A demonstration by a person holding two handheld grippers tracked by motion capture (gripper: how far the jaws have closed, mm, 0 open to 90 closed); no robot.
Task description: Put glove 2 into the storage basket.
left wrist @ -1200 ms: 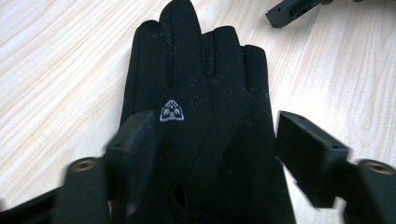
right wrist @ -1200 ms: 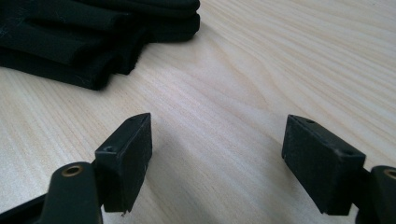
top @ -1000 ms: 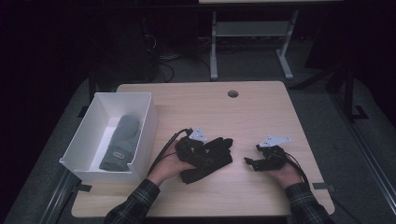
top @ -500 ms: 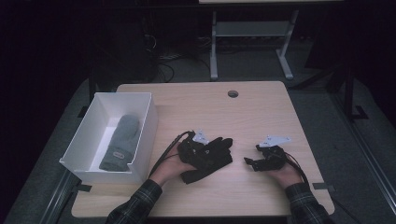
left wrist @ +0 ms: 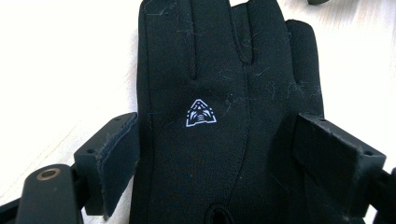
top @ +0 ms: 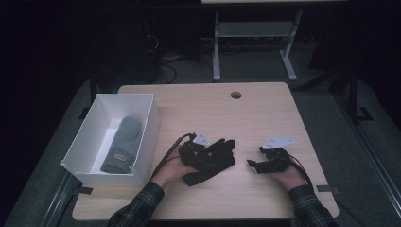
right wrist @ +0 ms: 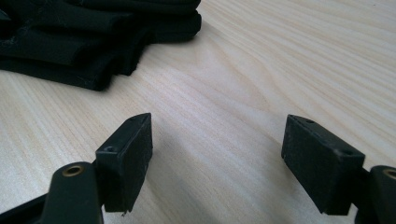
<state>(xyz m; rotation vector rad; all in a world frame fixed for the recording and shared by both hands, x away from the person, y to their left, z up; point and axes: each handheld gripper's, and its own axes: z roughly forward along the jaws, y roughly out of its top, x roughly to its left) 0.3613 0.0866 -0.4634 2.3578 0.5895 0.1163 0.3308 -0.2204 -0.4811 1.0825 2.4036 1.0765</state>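
A black glove lies flat on the wooden table, fingers pointing away from the person's left hand. My left gripper rests over the glove's cuff end. In the left gripper view its jaws stand wide on either side of the glove, which shows a small white logo and is not bunched, so the left gripper is open. To the right of the glove my right gripper sits low on the table, pointing left at it. Its pads stand apart over bare wood, with the glove's fingertips ahead.
A white box stands at the table's left edge with a grey mitten lying inside. A round cable hole sits near the far edge. Beyond the table, a metal stand and cables are on the dark floor.
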